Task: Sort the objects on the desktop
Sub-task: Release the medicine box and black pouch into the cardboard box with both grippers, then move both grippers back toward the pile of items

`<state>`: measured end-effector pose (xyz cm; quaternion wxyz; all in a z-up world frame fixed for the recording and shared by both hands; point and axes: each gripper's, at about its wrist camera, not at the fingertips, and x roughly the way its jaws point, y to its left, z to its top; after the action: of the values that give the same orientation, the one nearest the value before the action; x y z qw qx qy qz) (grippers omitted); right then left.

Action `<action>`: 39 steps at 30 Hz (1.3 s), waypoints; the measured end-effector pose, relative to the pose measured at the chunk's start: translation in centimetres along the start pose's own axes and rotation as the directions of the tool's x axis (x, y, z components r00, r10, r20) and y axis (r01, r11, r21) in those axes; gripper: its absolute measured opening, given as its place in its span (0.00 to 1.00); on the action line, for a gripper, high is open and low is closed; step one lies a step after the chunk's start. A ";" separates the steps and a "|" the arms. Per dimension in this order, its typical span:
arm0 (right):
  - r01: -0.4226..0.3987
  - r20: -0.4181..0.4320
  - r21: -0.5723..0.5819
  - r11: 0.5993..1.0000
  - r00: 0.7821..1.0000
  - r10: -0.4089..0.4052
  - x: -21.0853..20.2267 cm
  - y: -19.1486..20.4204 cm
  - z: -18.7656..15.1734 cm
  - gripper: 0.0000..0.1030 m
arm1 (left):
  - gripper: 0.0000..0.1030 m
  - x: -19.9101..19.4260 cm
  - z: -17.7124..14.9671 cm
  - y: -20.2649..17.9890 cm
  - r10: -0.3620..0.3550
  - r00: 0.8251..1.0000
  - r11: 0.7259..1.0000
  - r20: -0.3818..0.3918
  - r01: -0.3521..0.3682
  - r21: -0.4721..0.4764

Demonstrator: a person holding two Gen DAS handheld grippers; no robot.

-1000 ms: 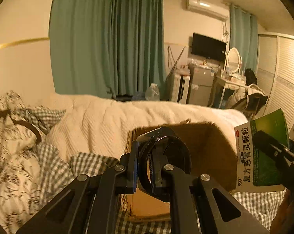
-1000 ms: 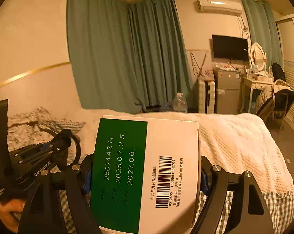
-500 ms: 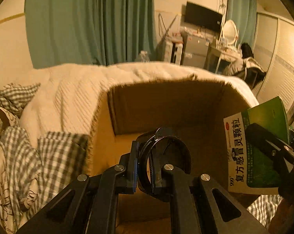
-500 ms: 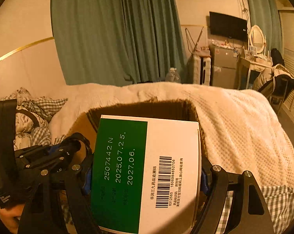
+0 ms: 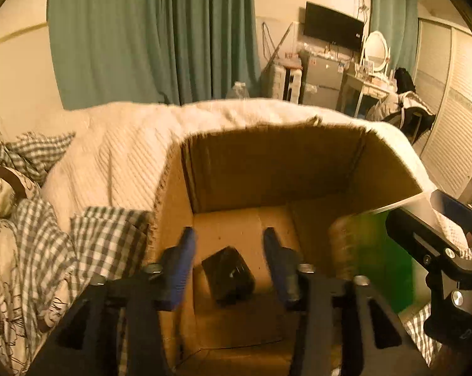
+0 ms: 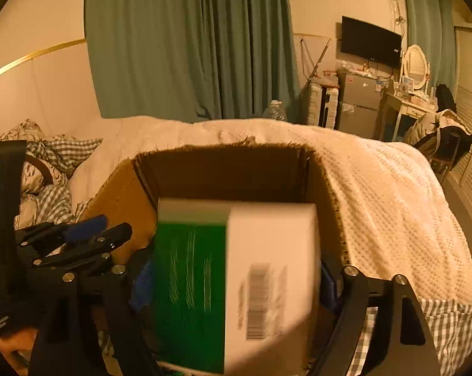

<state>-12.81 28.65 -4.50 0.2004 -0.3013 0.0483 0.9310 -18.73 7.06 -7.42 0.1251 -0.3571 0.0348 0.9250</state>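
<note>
An open cardboard box (image 5: 267, 163) stands on the bed. A small black object (image 5: 228, 277) lies on the box's floor, free of any grip. Above it my left gripper (image 5: 228, 235) has its jaws opening, with nothing between the blue pads (image 5: 182, 260). In the right wrist view a green and white medicine box (image 6: 236, 282) appears blurred between the spread fingers of my right gripper (image 6: 236, 285), whose jaws are opening over the cardboard box (image 6: 223, 175). The medicine box (image 5: 383, 266) also shows as a green blur at the carton's right side. The left gripper (image 6: 79, 235) is beside it.
The carton rests on checked bedding (image 5: 104, 238) against a cream knitted blanket (image 6: 376, 188). Patterned pillows (image 5: 4, 250) lie to the left. Green curtains (image 5: 157, 31), a wall television (image 5: 333, 26), a fridge (image 6: 361, 106) and a dressing table (image 6: 408, 103) stand beyond the bed.
My left gripper has opened and the black object has fallen from it onto the carton floor. The right gripper's fingers have spread and the medicine box has sunk lower, blurred. Both grippers have come down over the carton.
</note>
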 end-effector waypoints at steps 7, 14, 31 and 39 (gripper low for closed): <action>0.001 0.068 0.012 1.000 0.998 -0.002 -3.4 -0.2 0.9 0.92 | 0.56 -3.8 0.7 0.8 0.004 0.998 1.000 0.068 -0.002 -0.023; -0.009 0.120 0.047 0.999 0.993 0.003 -6.4 -1.0 1.3 0.95 | 0.73 -7.1 0.9 1.2 0.031 0.989 0.999 0.142 -0.026 -0.039; -0.036 0.204 0.059 0.998 0.979 0.023 -13.5 -0.3 -0.3 1.00 | 1.00 -16.2 -0.2 2.7 0.069 0.963 0.995 0.260 -0.049 -0.083; -0.055 0.177 0.053 0.997 0.983 0.045 -15.1 0.4 -1.7 1.00 | 1.00 -18.0 -1.7 2.7 0.109 0.952 0.993 0.287 -0.091 -0.077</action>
<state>-0.89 22.74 2.91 0.1891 -0.2108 0.0648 0.9569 -5.46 0.50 3.33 0.0705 -0.2190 0.0051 0.9732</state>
